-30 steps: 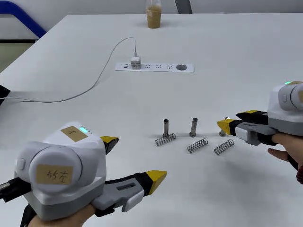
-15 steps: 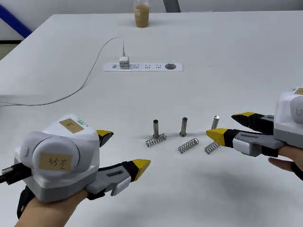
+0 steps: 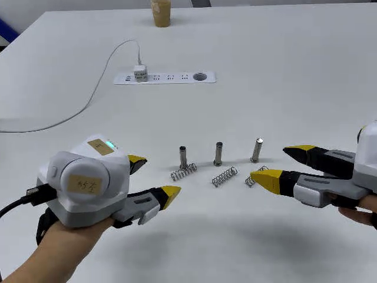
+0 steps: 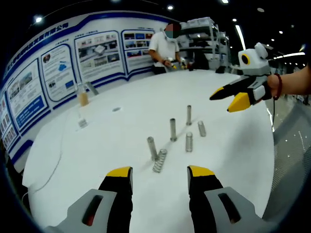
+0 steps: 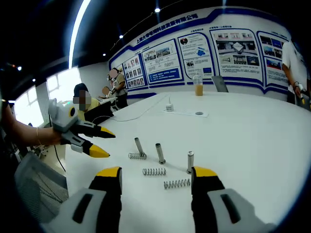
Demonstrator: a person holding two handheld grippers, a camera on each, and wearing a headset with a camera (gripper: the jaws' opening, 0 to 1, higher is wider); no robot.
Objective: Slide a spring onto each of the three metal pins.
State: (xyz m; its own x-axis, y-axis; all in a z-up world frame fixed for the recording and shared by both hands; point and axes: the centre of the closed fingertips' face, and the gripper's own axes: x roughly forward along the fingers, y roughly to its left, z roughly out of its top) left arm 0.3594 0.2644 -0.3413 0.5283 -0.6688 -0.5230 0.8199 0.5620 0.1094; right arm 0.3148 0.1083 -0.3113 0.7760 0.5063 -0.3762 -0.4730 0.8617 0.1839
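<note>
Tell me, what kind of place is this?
Probably a showroom or demo hall at a company or lab. Illustrated poster boards line the blue-trimmed wall, and the work happens on a big white table with a power strip, under ceiling spotlights.

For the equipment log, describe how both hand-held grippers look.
The left hand-held gripper has a rounded pale grey body, black jaws tipped yellow, two tan handwritten labels, a green light and a black cable at the back. The right hand-held gripper matches in grey, black and yellow; a dark red bracelet circles that wrist.
</note>
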